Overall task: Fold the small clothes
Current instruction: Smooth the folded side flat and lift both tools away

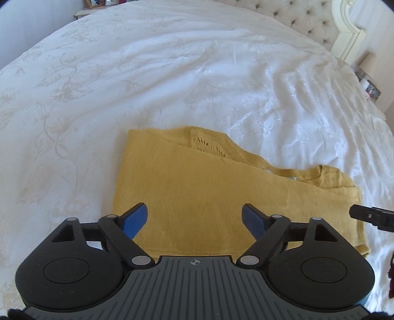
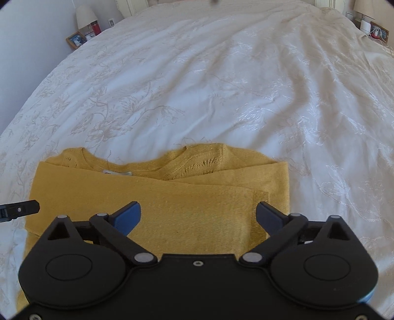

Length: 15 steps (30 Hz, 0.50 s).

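Note:
A mustard-yellow knitted sweater [image 1: 197,187] lies flat on the white bed, its sides and sleeves folded in over the body; its collar and label show at the far edge. It also shows in the right wrist view [image 2: 172,197]. My left gripper [image 1: 194,219] is open and empty, hovering over the sweater's near left part. My right gripper [image 2: 198,216] is open and empty over the near right part. A fingertip of the right gripper shows at the right edge of the left wrist view [image 1: 369,216]; a left fingertip shows at the left edge of the right wrist view [image 2: 19,209].
The white embroidered bedspread [image 1: 172,73] stretches far beyond the sweater. A tufted headboard [image 1: 307,22] stands at the far right. Bedside tables carry a lamp [image 2: 85,16], picture frames [image 2: 76,39] and small items [image 2: 376,30].

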Motion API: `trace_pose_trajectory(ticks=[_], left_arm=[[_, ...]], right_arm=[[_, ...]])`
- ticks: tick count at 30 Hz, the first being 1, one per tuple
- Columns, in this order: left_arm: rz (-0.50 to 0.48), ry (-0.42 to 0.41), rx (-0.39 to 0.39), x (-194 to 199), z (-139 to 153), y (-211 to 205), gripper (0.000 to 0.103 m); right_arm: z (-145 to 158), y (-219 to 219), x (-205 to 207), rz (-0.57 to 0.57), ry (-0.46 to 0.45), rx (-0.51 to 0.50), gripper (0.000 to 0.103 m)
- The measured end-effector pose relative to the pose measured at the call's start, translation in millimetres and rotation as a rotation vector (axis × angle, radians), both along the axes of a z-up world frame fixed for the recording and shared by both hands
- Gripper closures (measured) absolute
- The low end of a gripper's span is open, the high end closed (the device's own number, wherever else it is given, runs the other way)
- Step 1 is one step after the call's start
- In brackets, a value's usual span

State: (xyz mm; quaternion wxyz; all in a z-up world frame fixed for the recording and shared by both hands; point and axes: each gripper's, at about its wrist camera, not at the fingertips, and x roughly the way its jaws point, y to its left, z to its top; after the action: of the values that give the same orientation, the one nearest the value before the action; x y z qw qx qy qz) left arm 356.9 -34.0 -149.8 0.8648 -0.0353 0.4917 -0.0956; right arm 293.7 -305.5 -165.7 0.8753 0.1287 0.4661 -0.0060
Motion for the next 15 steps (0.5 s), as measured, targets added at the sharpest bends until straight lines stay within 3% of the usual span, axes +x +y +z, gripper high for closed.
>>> trace_pose_trajectory(ticks=[1,5,10,15], left_arm=[[0.0,0.006,0.008,2.4,-2.8,-2.1,0.007],[-0.002,0.05,0.063,12.1,-19.2,-2.4,0.006],[0.027,0.126,0.14,19.9,-43.2,14.5,0.004],[0.047,0.158,0.114,21.2,-50.6,32.4,0.0]], right_arm=[[-2.7,2.1,2.2,0.007,0.008,0.002,0.001],[-19.0,6.2,8.0,0.024,0.065,-0.008,0.001],[-36.6,-15.3,3.7,-0.05,0.14,-0.036,0.001],[-45.3,-46.4,-8.0,-0.153,0.186,-0.004,0.001]])
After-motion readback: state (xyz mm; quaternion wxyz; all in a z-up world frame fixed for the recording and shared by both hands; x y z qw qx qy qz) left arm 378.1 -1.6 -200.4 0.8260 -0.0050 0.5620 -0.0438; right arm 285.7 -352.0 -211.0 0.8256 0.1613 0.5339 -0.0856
